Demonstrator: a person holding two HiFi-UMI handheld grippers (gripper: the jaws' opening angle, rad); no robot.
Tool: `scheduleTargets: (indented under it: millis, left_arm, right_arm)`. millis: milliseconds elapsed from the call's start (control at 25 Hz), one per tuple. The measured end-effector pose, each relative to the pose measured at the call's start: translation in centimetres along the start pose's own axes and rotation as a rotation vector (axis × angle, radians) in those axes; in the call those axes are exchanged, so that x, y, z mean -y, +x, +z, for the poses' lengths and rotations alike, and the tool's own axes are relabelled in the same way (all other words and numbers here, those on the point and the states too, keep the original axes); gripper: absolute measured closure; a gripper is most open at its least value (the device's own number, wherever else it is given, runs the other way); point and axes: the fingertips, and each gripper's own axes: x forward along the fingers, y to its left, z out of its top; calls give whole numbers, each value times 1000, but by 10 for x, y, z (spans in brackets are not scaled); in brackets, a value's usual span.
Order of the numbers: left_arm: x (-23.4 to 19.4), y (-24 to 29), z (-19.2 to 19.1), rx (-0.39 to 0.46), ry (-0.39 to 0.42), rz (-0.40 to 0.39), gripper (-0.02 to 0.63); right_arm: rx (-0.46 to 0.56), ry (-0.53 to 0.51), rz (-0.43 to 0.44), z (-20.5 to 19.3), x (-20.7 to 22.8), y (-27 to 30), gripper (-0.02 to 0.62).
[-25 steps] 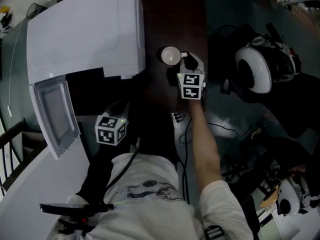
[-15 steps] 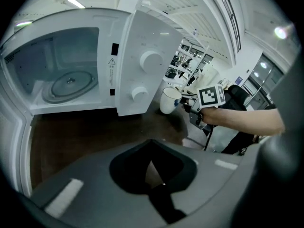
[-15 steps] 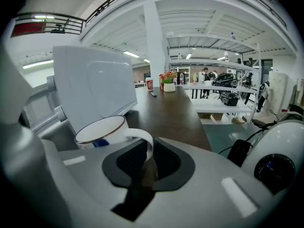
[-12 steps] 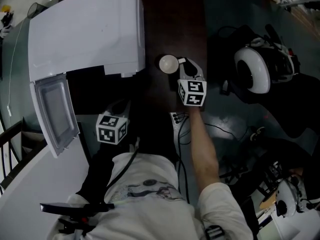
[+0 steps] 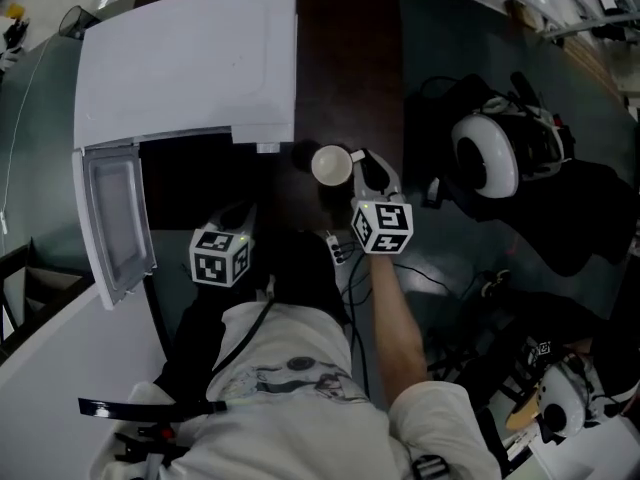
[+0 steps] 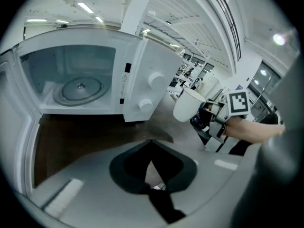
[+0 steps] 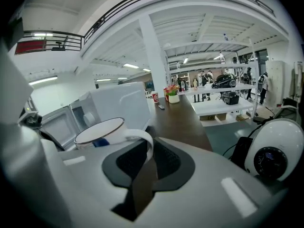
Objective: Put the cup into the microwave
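Note:
The white cup (image 5: 331, 165) hangs above the dark table, just right of the microwave's front corner. My right gripper (image 5: 358, 171) is shut on its handle, and the right gripper view shows the handle (image 7: 144, 144) pinched between the pads. From the left gripper view, the cup (image 6: 187, 106) is in the air beside the control panel. The white microwave (image 5: 190, 68) stands with its door (image 5: 112, 218) swung open and its glass turntable (image 6: 80, 88) bare. My left gripper (image 6: 153, 177) is low before the open cavity, jaws together and holding nothing.
A white rounded helmet-like device (image 5: 490, 158) lies on dark gear to the right of the table. Cables (image 5: 340, 250) lie at the table's near edge. A red cup and a small plant (image 7: 172, 96) stand far down the long brown table (image 5: 350, 58).
The right gripper closed on the cup's handle, lifted the cup off the table and carried it nearer to me. The left gripper stayed in place.

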Motion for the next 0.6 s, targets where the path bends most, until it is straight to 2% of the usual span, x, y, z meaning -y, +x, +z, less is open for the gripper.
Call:
scheduleTargets:
  millis: [320,600]
  left_arm:
    - [-15,-13,18,86,-46,9,607]
    - [-47,-30,13,130,-132,59,607]
  right_arm:
    - [2,-25,70,17,-60,-25,552]
    - [-53,-69,212,10,-129,-21,552]
